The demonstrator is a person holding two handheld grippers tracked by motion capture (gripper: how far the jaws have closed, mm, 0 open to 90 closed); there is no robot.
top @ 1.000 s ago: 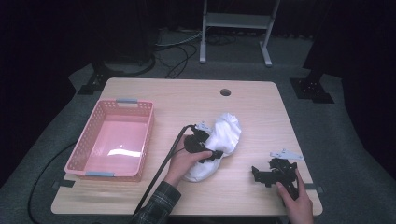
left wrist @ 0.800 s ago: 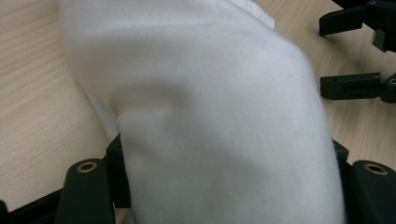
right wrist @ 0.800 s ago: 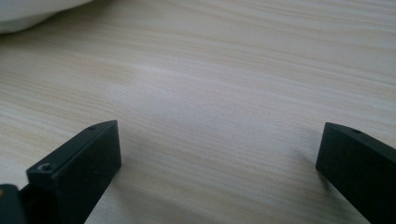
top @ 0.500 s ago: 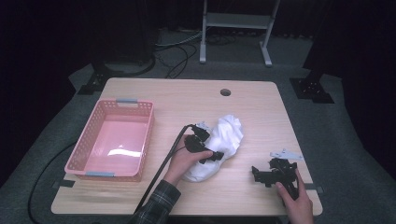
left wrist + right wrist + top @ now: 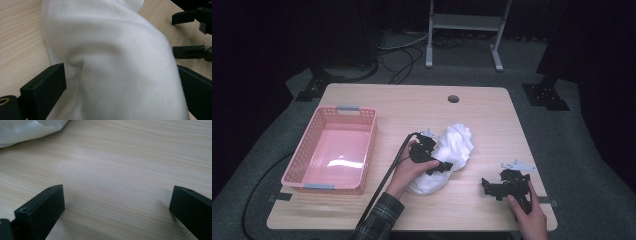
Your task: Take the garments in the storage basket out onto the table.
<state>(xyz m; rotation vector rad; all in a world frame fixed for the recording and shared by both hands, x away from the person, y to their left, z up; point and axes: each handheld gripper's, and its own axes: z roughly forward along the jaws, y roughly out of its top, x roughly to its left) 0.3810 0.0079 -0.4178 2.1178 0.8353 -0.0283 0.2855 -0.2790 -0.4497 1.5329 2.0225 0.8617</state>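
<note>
Sitting at the left of the desk [image 5: 492, 105] is a pink basket [image 5: 307, 155], while the left tool [image 5: 447, 166] is hovering over the white cloth [image 5: 457, 142] at the middle, its jaws having just been opening, spread wide around a fold without pressing it. For a sure grab, it should be sinking deeper before clenching. The right tool [image 5: 487, 186] is resting released on bare wood.

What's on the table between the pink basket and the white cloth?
Just the person's left hand with its tool and black cable; otherwise bare wood between basket and cloth, in the high view.
</note>
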